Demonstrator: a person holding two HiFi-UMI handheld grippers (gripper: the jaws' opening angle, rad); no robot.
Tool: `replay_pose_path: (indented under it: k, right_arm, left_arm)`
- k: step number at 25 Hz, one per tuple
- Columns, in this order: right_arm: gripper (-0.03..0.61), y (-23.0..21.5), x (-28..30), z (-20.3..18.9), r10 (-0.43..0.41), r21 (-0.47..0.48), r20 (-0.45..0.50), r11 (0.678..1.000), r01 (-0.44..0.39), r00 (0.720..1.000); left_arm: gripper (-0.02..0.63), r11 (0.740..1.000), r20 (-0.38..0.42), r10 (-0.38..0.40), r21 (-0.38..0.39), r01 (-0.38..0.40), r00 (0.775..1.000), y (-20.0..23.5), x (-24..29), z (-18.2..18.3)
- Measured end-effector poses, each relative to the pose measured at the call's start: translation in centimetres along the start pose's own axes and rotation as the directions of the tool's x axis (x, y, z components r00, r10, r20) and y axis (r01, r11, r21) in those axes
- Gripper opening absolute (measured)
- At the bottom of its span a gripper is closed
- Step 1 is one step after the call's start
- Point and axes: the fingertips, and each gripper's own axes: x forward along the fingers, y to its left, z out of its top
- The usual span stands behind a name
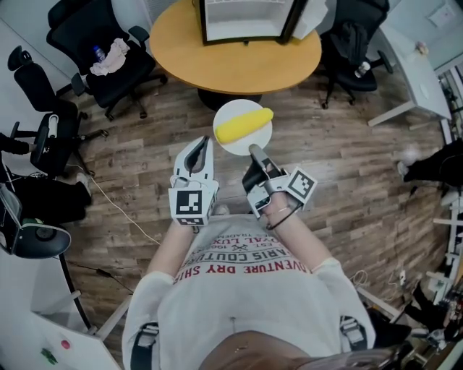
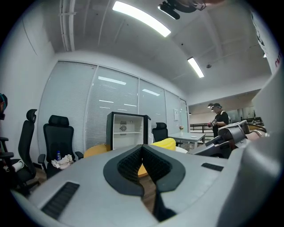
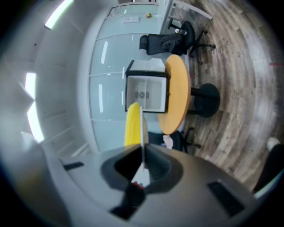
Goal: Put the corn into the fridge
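Observation:
A yellow corn cob (image 1: 244, 124) lies on a white plate (image 1: 255, 137) held out over the wood floor. My right gripper (image 1: 255, 150) is shut on the plate's near rim. In the right gripper view the plate (image 3: 142, 133) shows edge-on between the pads, with the corn (image 3: 132, 124) on its left. My left gripper (image 1: 202, 148) is beside the plate on the left, shut and empty; its pads (image 2: 133, 162) meet at the tip. The small black fridge (image 1: 246, 20) stands with its door open on a round orange table (image 1: 235, 61) just ahead, its white inside (image 2: 127, 129) visible.
Black office chairs (image 1: 108, 58) ring the table, one with a bottle and a cloth on its seat. A white desk (image 1: 412, 65) is at the right. A cable (image 1: 119, 213) runs over the floor at the left. A person (image 2: 218, 119) stands far back in the room.

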Motion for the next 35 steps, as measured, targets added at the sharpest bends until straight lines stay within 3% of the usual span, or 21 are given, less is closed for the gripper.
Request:
replay_pose_path:
  k: [5,13,22,27,35]
  right_arm:
    - [0.038,-0.8,1.3,0.4,-0.007,-0.009,-0.015,1.000,0.007,1.000]
    - [0.038,-1.3,9.1,5.6,-0.017,0.019,-0.059,1.000,0.019,0.998]
    - [0.038,-0.5,16.1,15.7,0.000,0.007,-0.152,1.000,0.001,0.988]
    - [0.038,0.1,19.3,22.0,0.001,-0.017,-0.208,1.000,-0.004,0.978]
    - [0.038,0.7,23.0,30.4,0.003,-0.039,-0.230,0.999,-0.012,0.973]
  left_arm:
    - [0.028,1.000,-0.013,0.007,-0.007,-0.007,1.000,0.6,0.7,-1.1]
    - [0.028,0.998,-0.049,0.058,-0.011,-0.058,0.997,4.4,8.3,-1.8]
    - [0.028,0.990,-0.036,0.139,0.001,-0.139,0.990,4.0,20.2,-0.7]
    - [0.028,0.989,-0.019,0.146,0.013,-0.146,0.989,1.9,27.6,0.3]
    - [0.028,0.982,-0.016,0.189,0.011,-0.189,0.982,0.6,35.9,0.8]
